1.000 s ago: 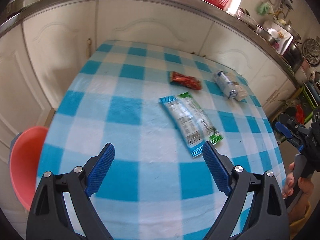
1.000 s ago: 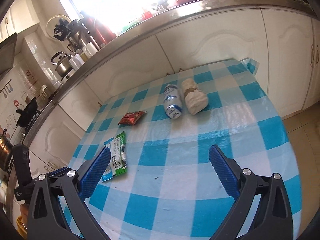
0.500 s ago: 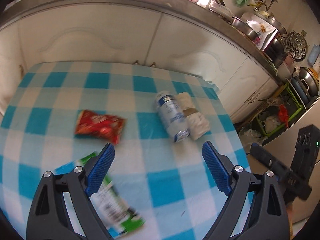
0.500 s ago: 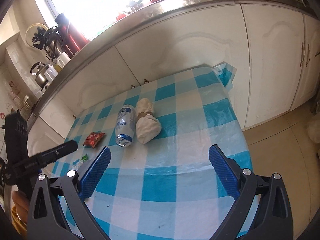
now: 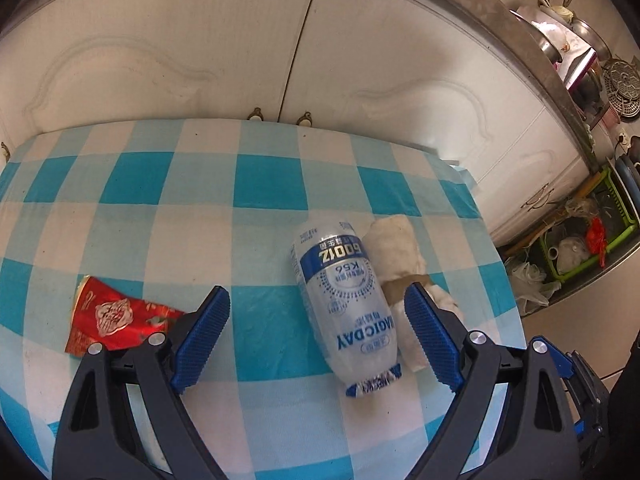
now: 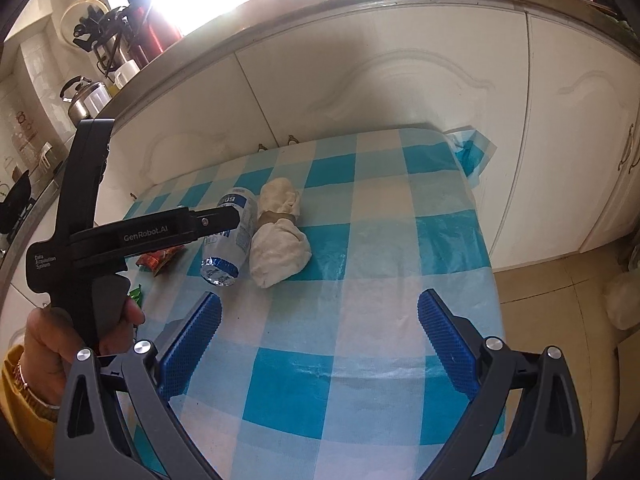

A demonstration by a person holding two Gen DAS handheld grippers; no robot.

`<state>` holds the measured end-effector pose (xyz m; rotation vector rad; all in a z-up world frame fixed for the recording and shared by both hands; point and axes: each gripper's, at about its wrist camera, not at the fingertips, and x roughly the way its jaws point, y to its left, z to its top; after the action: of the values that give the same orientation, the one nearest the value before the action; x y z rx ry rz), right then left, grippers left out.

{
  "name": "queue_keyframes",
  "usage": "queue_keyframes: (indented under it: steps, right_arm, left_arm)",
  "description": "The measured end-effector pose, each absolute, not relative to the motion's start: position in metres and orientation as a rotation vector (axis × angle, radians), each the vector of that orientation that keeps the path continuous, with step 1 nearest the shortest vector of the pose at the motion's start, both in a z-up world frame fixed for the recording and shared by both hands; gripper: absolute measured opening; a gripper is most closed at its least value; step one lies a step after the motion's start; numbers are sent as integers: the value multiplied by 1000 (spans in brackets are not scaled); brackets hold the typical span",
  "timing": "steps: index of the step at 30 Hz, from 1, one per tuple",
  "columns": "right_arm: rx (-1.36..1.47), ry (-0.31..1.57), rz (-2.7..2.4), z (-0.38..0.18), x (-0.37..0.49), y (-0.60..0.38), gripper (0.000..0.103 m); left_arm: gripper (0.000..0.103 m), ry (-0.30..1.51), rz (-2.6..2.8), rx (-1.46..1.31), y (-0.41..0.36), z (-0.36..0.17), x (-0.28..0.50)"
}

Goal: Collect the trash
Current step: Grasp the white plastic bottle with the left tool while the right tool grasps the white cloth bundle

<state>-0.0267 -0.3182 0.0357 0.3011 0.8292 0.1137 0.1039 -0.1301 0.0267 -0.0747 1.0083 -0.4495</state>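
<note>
Covering the tabletop point(image 5: 272, 184) is a blue-and-white checked cloth, and behind its far edge stand white cabinet doors point(image 5: 168, 44). Taking the clear plastic bottle point(image 5: 344, 300) as the landmark: it lies on its side on the cloth, blue-and-white label up, capless neck end toward the cameras in both views. A cream cloth bundle point(image 6: 280, 236), bound round its middle by a brown band, lies touching the bottle along its right flank in both views. A crumpled red wrapper point(image 5: 116, 316) lies well to the left of the bottle. The left tool point(image 5: 316, 340) hangs above the cloth with its blue pads spread wide, the bottle's lower half showing between them but not touched; the right pad overlaps the bundle in the left wrist view. The right tool point(image 6: 320, 344) is likewise spread, nearer than the bottle and over bare cloth, nothing between its pads. A hand point(image 6: 68, 332) in a yellow sleeve grips the left tool's handle, left of the bottle in the right wrist view.
</note>
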Motion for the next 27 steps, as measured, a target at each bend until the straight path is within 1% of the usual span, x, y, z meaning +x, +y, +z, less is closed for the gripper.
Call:
queue_keyframes:
  steps: [2, 3, 4, 7, 11, 13, 16, 27]
  right_arm:
    - [291, 834, 123, 34, -20, -314, 98]
    - [287, 836, 129, 34, -17, -313, 98]
    - [282, 839, 138, 33, -14, -310, 98]
    - [250, 846, 156, 31, -6, -302, 98]
    - [220, 862, 170, 27, 4, -293, 98]
    - [210, 866, 169, 26, 8, -292, 97]
    - [204, 873, 170, 24, 14, -289, 98]
    - [173, 875, 165, 19, 36, -278, 97]
  left_arm:
    - [90, 1004, -448, -62, -133, 26, 107]
    - [88, 1000, -446, -58, -134, 26, 107]
    - [83, 999, -444, -55, -136, 26, 108]
    - [74, 1013, -436, -35, -141, 22, 113]
    - [66, 1009, -436, -23, -143, 20, 114]
    - [52, 1013, -434, -7, -144, 19, 115]
    - [44, 1012, -437, -1, -142, 18, 116]
    - [43, 976, -444, -53, -120, 27, 111]
